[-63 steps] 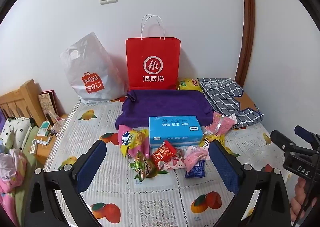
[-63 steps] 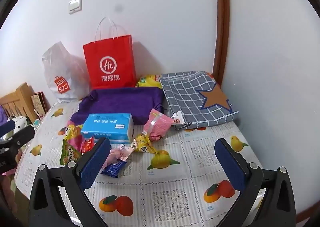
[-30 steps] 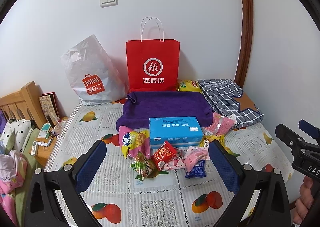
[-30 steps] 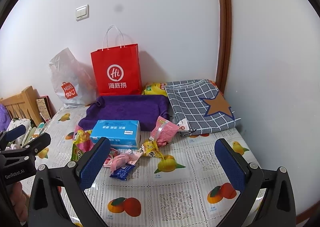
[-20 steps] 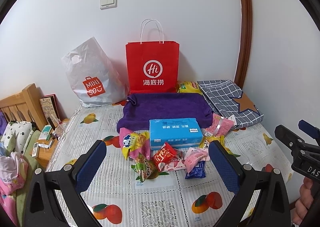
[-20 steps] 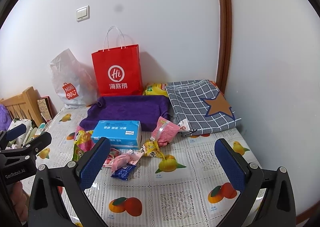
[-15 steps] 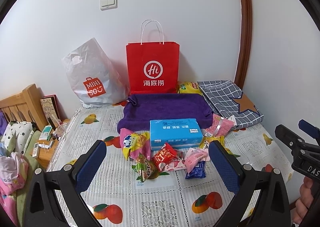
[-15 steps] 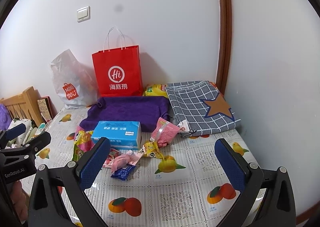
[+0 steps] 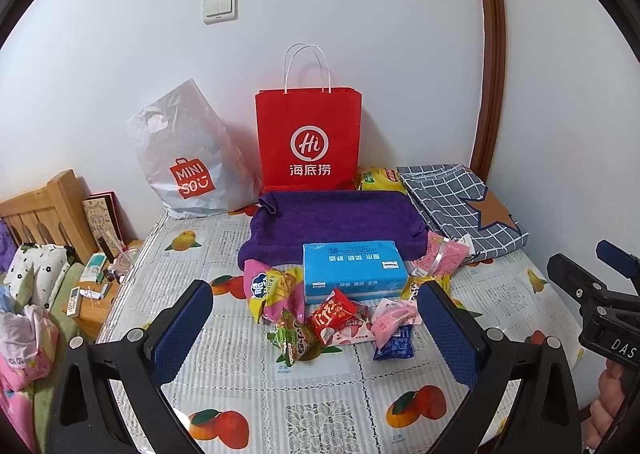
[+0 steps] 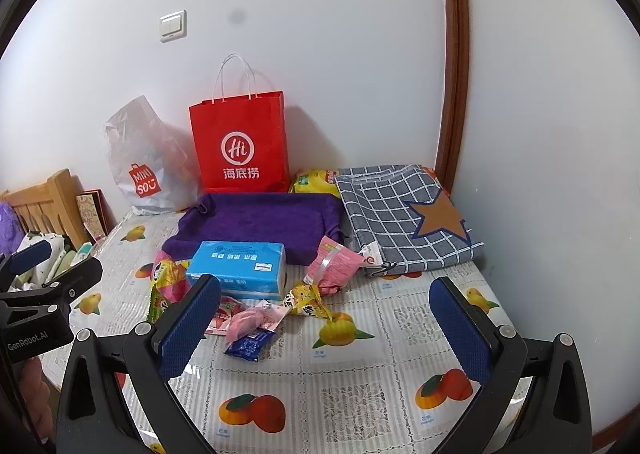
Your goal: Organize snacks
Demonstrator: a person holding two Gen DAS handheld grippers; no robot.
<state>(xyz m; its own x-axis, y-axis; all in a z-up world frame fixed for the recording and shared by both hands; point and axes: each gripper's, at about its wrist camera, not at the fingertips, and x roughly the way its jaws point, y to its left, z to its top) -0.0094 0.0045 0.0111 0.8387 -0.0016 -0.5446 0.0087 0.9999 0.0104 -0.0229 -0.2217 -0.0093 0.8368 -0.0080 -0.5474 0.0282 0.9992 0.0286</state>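
Both tools hang over the near edge of the table point(image 9: 328, 406), its cloth printed with fruit. The left gripper point(image 9: 312, 326) has its blue pads spread wide with nothing between them; the right gripper point(image 10: 324, 326) is spread just as wide and also holds nothing.

Just beyond them the snacks lie in a loose heap mid-table: a blue packet point(image 9: 394, 348) nearest, a pink packet point(image 9: 394, 316) touching it, a red packet point(image 9: 334, 314) and a green one point(image 9: 294, 340) to its left, and a larger pink-and-yellow bag point(image 9: 272, 288) behind those. A yellow candy pack point(image 10: 306, 300) sits to the right of the heap, with a pink pouch point(image 10: 334, 266) just past it.

Behind the heap a blue tissue box point(image 9: 354, 268) rests against a purple towel point(image 9: 336, 220). To the right lies a folded checked cloth point(image 10: 404, 214) with a star. At the wall stand a red paper bag point(image 9: 308, 142), a grey plastic bag point(image 9: 188, 158) to its left, and a yellow bag point(image 9: 378, 178) tucked to its right.
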